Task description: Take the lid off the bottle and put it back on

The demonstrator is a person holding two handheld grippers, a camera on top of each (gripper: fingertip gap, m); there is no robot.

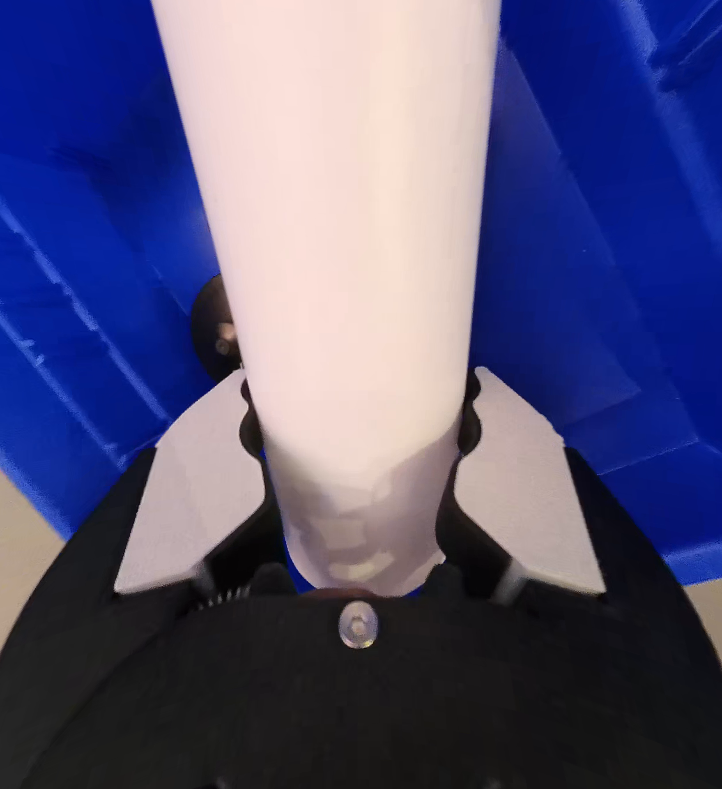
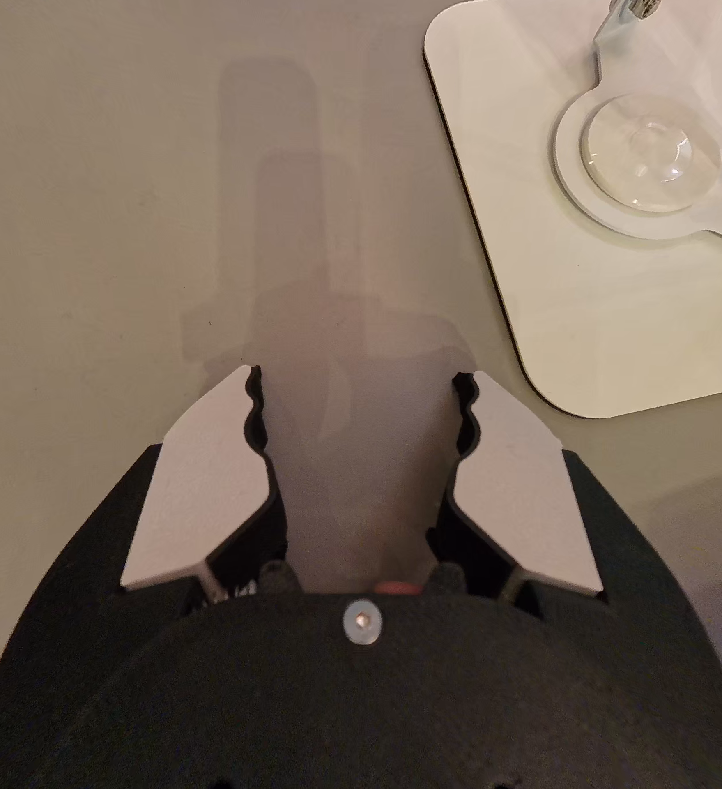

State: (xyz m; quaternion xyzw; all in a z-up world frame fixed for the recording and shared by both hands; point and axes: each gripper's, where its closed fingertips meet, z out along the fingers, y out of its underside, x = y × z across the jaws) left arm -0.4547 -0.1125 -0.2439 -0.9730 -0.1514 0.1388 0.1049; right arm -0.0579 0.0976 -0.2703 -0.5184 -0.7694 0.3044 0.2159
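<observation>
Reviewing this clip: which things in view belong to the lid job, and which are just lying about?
Job:
- pale pink bottle, clamped in the left gripper
- right gripper, open and empty

Lying about:
- blue bin
- white board carrying a clear suction cup
- table

No lid is visible.

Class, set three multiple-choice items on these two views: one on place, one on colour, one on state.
1. Where is the white board?
A. right of the right tool
B. left of it
C. between its fingers

2. What colour is the bin behind the bottle?
A. red
B. blue
C. green

3. What is the right tool doing?
A. gripping the bottle
B. gripping the board
C. open, holding nothing

Key: 1 A, the board lies at upper right of its view. 2 B, blue walls flank the bottle, which the left tool grips. 3 C, only bare table shows between its fingers.
</observation>
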